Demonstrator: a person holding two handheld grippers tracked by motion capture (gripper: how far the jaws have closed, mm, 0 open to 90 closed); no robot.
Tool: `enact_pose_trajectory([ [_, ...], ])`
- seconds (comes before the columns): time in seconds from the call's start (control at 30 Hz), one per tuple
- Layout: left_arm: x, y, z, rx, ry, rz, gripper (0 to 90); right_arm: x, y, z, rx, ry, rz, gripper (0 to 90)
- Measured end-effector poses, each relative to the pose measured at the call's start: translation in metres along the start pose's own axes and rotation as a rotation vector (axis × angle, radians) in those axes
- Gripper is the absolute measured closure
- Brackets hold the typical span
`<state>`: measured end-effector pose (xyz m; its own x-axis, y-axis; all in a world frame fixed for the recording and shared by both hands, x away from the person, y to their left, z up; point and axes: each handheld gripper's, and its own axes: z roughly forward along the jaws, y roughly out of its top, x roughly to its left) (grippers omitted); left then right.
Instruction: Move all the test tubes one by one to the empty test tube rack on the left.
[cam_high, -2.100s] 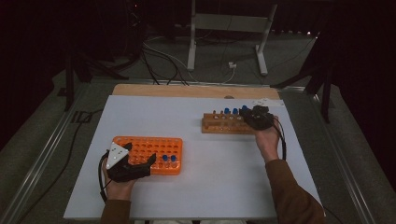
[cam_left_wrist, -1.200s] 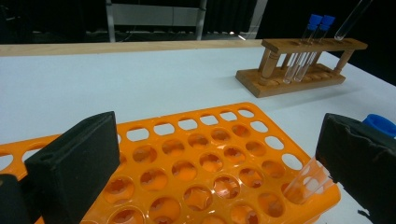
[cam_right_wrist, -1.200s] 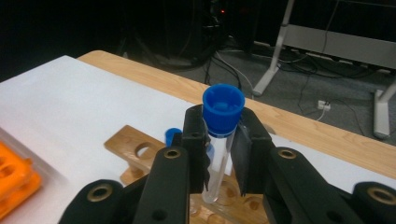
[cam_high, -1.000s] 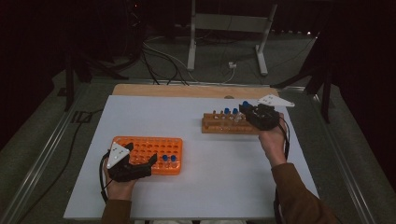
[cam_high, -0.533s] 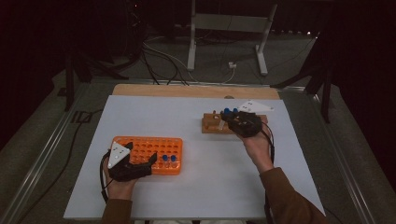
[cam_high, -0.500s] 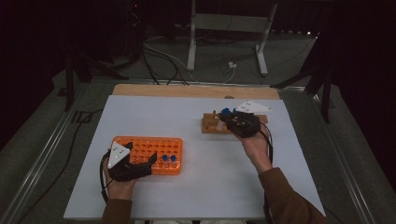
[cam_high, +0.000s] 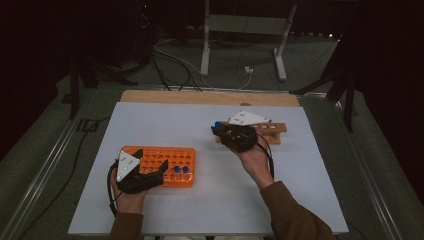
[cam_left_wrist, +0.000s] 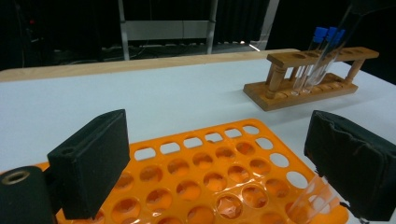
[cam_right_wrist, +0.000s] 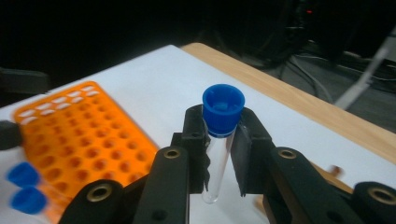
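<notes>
High view, lower left of the frame: the left gripper (cam_high: 150, 177) rests at the near edge of the orange rack (cam_high: 165, 159), its jaws spread apart with nothing between them. In the left gripper view the two black pads stand wide over the rack's rows of holes, and a clear tube (cam_left_wrist: 314, 198) rises from a hole just inside the right-hand pad, its top cut off by the frame's lower edge. Two blue-capped tubes (cam_high: 180, 170) stand in the rack's near right corner in the high view.

Bare white table (cam_high: 200, 125) lies open between the orange rack and the wooden rack (cam_high: 267, 131) at centre right, and more open surface runs along the near edge toward the lower right.

Right of centre, the right gripper (cam_high: 220, 131) hangs just left of the wooden rack's end, clamped on a blue-capped test tube (cam_right_wrist: 219, 140). In the right gripper view the tube stands upright between the jaws, held just under its cap, its rounded bottom clear of the table. The gripper body hides the wooden rack's left end in the high view; the left gripper view shows blue-capped tubes leaning there (cam_left_wrist: 322, 56). The orange rack at the left of the right gripper view is blurred.
</notes>
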<state>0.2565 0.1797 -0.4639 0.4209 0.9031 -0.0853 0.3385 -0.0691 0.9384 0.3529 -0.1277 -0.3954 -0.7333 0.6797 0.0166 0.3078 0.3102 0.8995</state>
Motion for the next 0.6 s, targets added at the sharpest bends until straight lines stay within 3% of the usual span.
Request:
enact_pose_trajectory([
  [0.23, -0.009, 0.006, 0.002, 0.005, -0.009, 0.043, 8.8, 0.021, 0.006, 0.011, 0.015, 0.057, -0.018, 76.9],
  [0.6, -0.018, 0.015, -0.002, -0.049, -0.070, 0.070, 29.8, 0.062, 0.020, 0.029, 0.026, 0.158, -0.053, 76.9],
])
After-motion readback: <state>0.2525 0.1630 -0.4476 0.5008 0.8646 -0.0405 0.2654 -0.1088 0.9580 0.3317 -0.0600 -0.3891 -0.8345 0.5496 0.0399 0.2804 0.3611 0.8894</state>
